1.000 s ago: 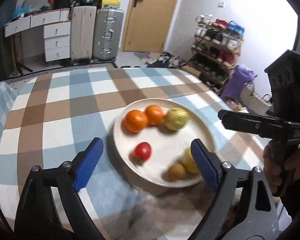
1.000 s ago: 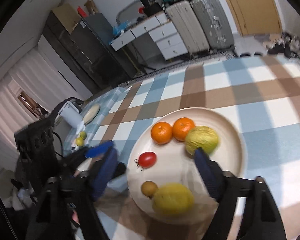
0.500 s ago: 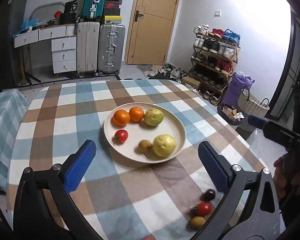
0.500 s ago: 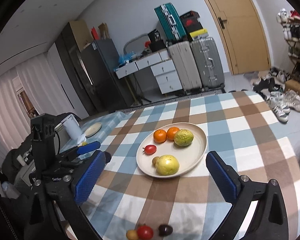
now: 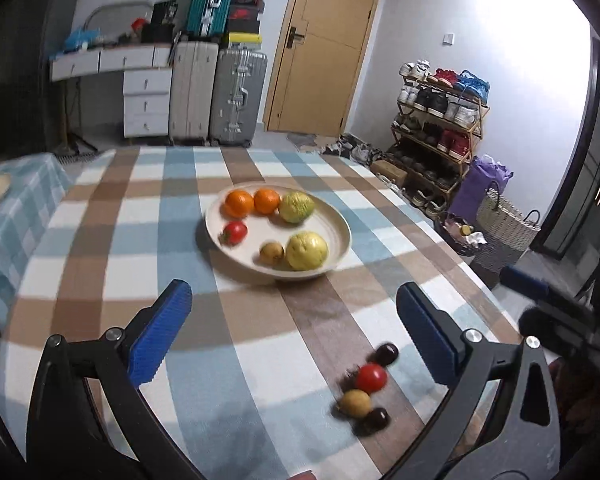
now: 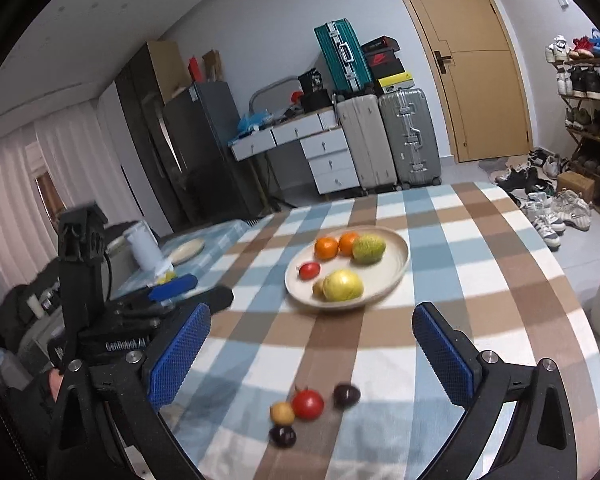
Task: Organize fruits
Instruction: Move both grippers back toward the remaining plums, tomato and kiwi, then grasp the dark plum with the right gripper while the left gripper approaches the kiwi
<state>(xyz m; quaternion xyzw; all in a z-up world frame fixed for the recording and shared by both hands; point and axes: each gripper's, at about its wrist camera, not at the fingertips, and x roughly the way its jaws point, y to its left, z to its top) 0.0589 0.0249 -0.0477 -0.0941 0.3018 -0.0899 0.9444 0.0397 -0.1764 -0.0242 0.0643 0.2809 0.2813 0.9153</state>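
Holding both tools above the checked tablecloth (image 5: 112, 240), I read the left gripper (image 5: 292, 328) as fully released, nothing between its blue pads (image 5: 160, 332). I read the right gripper (image 6: 312, 356) as released too, jaws spread wide and bare. Ahead of both grippers sits the plate (image 5: 340, 232), carrying two oranges (image 5: 239, 203), a green fruit (image 5: 297, 207), a tomato (image 5: 234, 232), a small brown fruit (image 5: 272, 252) and a large yellow fruit (image 5: 306, 250). Nearer the grippers, a loose cluster lies on the cloth: a red tomato (image 6: 308, 403), a small yellow fruit (image 6: 282, 413) and two dark fruits (image 6: 346, 395). In the right view this cluster lies between the fingers; in the left view it lies just inside the right-hand finger.
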